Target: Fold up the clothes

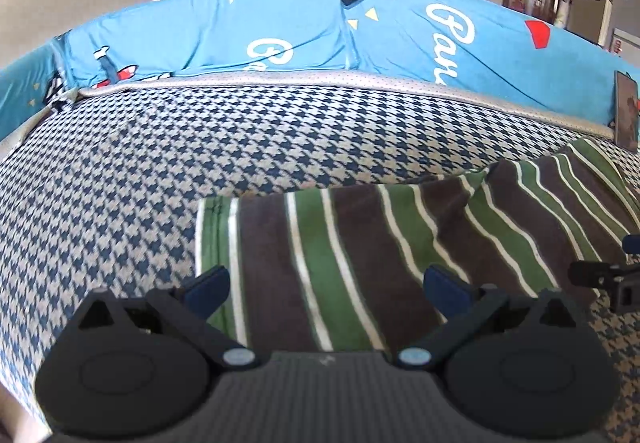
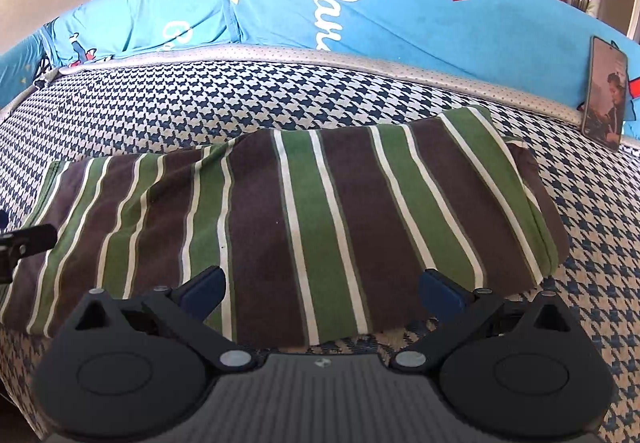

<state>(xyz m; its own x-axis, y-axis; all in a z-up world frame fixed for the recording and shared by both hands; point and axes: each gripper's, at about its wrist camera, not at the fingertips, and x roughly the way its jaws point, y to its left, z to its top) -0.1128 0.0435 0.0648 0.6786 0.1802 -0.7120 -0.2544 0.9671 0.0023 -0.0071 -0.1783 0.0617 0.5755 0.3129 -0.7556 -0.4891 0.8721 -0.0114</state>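
Behind striped garment [image 2: 304,211], cushion [image 2: 400,3] lettered "Pa…"

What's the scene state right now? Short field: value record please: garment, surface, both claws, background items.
garment: striped garment, green, brown and white, lying partly folded
surface: houndstooth cover, blue and white
left claw: open, over the garment's left end, holding nothing
right claw: open, over the garment's near edge, holding nothing
backrest: blue printed cushions
other: phone propped against the cushions at right
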